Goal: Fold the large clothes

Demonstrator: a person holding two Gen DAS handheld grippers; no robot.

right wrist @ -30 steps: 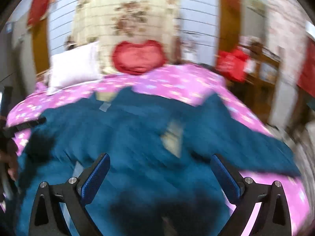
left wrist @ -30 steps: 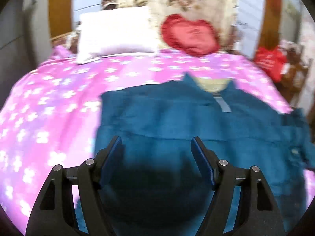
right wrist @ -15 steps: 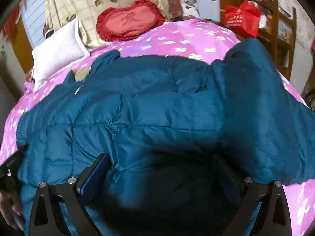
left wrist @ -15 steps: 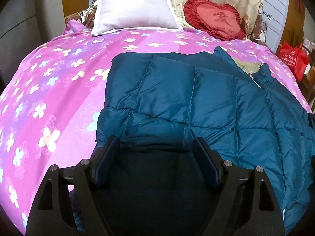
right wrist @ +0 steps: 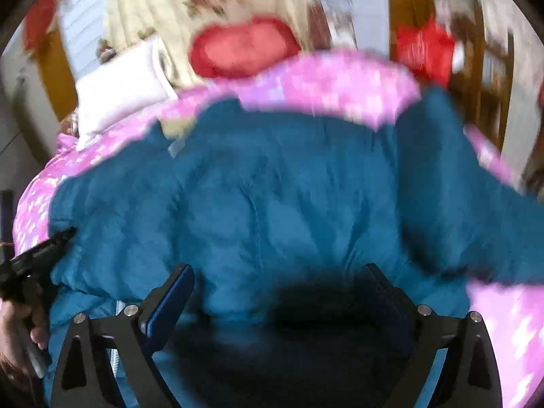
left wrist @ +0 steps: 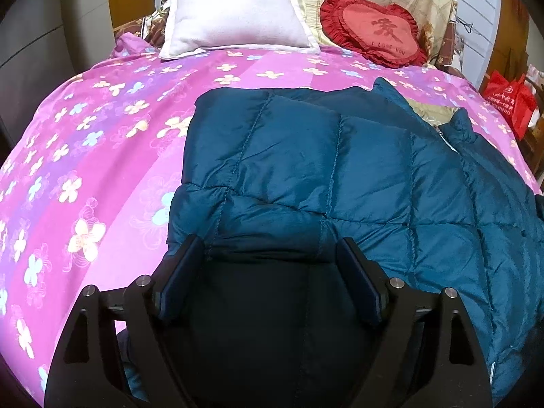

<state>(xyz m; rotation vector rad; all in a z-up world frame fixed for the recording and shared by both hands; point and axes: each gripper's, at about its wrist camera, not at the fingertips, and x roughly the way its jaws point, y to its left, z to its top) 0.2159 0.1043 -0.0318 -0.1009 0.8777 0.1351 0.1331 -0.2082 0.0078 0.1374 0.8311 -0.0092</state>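
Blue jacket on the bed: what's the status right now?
Both tongs open, left and right, hovering over the hem. Blue jacket spread on pink bedspread, not folded. Nothing in the way.

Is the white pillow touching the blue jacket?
Apart. The left wrist view shows pink bedspread between the pillow and the jacket.

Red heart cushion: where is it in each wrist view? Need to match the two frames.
Left wrist: the red heart cushion sits upper right, at the head of the bed, right of the white pillow.
Right wrist: blurred, but the red heart cushion is top centre, again right of the white pillow.
Shared landmark: the blue quilted jacket spread on the bed.
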